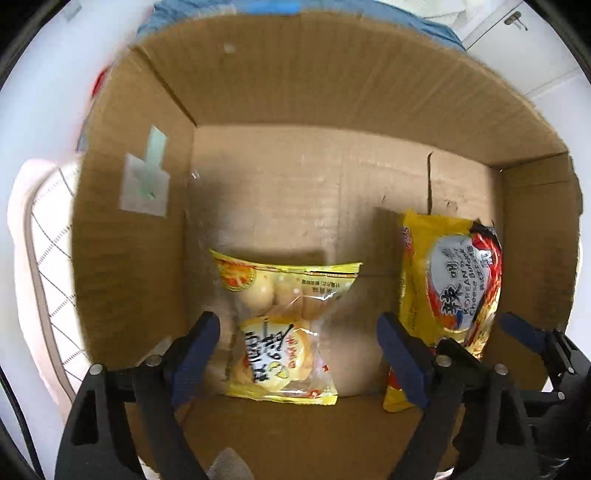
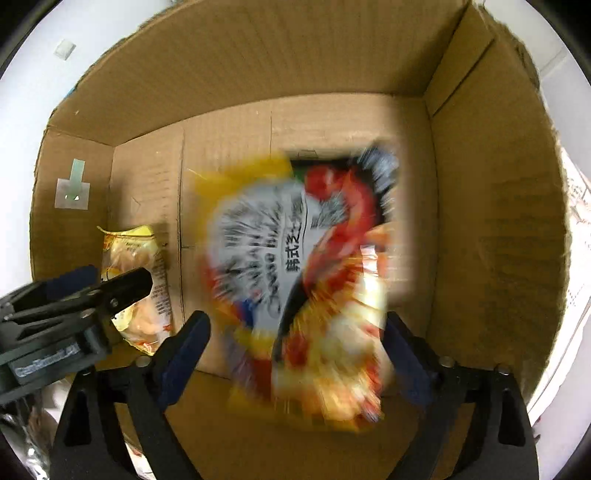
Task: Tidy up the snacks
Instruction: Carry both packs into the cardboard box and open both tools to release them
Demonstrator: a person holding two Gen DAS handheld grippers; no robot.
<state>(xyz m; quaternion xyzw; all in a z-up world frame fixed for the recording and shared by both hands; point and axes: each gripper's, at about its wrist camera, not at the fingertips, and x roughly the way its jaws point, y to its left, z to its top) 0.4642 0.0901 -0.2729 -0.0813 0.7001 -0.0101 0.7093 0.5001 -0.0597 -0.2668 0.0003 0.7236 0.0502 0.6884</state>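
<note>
- Noodle packet: yellow wrapper with a red, black and white panel, print reading "KOREAN" and "Cheese". In the left wrist view it stands against the right wall inside the cardboard box, lower end on the box floor. In the right wrist view the same noodle packet is heavily motion-blurred and fills the space between the right gripper's fingers; whether the pads touch it cannot be told.
- Bun packet: clear wrapper with yellow ends, pale round buns visible inside. Lies flat on the box floor near the left wall, well apart from the noodle packet. In the right wrist view the bun packet sits at lower left, partly behind the left gripper's tip.
- Left gripper: blue-padded fingers spread wide, one either side of the bun packet, not closed on it.
- Right gripper: fingers apart, flanking the blurred noodle packet; no clamp can be confirmed. Its tip also shows at the right edge of the left wrist view.
- Cardboard box: brown corrugated, open top, flaps up; a pale tape patch on the left inner wall.
- Surroundings: white surface beyond the box; blue fabric behind the far flap.
</note>
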